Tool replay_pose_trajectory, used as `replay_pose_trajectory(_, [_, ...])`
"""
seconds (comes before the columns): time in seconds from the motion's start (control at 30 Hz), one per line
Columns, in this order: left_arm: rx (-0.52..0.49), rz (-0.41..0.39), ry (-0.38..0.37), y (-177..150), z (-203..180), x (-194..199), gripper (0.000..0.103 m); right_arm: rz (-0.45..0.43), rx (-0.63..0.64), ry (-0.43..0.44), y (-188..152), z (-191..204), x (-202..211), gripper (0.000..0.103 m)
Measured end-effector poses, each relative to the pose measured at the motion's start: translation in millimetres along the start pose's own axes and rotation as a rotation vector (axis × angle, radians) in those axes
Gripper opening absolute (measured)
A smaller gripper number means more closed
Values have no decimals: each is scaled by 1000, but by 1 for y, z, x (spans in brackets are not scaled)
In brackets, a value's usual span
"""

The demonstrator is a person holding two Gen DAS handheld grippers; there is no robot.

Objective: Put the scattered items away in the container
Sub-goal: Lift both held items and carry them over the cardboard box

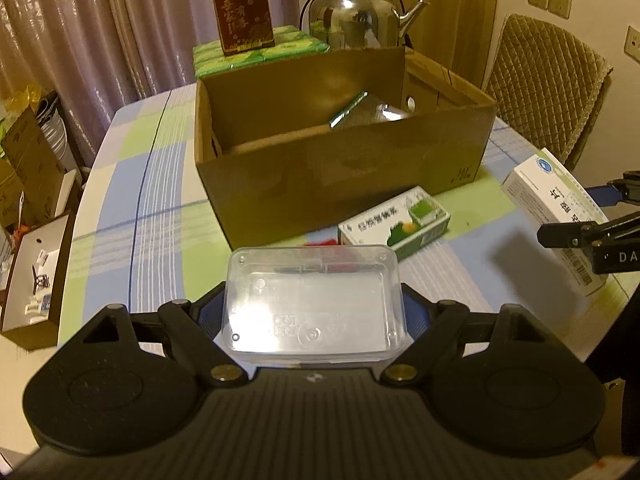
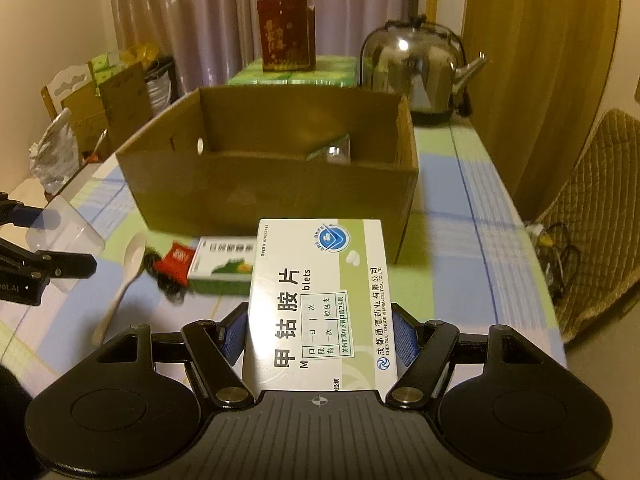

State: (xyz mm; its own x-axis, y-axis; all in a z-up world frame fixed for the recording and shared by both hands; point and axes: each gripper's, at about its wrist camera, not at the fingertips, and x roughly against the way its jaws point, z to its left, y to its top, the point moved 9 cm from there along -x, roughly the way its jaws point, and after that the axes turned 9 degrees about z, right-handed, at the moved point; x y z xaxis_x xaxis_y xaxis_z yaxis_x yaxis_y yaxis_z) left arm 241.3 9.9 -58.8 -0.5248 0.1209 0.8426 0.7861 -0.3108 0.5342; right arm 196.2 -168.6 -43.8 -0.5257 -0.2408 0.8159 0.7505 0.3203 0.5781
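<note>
**Both claws loaded, box ahead**

The left claw (image 1: pixel 314 312) grips a clear plastic case (image 1: pixel 314 304); the right claw (image 2: pixel 320 336) clamps a white medicine box (image 2: pixel 320 304). Just beyond on the desk (image 2: pixel 452 240) lie a spoon (image 2: pixel 124 280), a red packet (image 2: pixel 176 260) and a green box (image 2: pixel 224 270) — near the cardboard box (image 2: pixel 272 196), open-topped, with something shiny inside.

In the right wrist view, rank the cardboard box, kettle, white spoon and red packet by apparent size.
1. cardboard box
2. kettle
3. white spoon
4. red packet
The kettle stands farther back, so its true size is unsure.
</note>
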Motion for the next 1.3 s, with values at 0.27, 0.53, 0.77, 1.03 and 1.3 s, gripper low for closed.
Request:
replay_pose_trajectory(0.27, [-21,-66,-2,55,4,4,82,-79,43,-8,61,-5,5,68])
replay_pose_trajectory(0.53, [-46,-131,14,118,10,1,82,-119,59,-4,127,-13,-13,68])
replay_pose_trajectory(0.77, [-47,-141,15,153,18,-18,82,-116,77,18,163,-10,-39,68])
replay_pose_trajectory(1.03, [-34,-122,3,166,23,-45,83,-90,62,42,176,-14,-68,68])
replay_pose_trajectory(1.3, [-22,-109,-7,170,24,-64,83,-60,60,51,175,-17,-87,68])
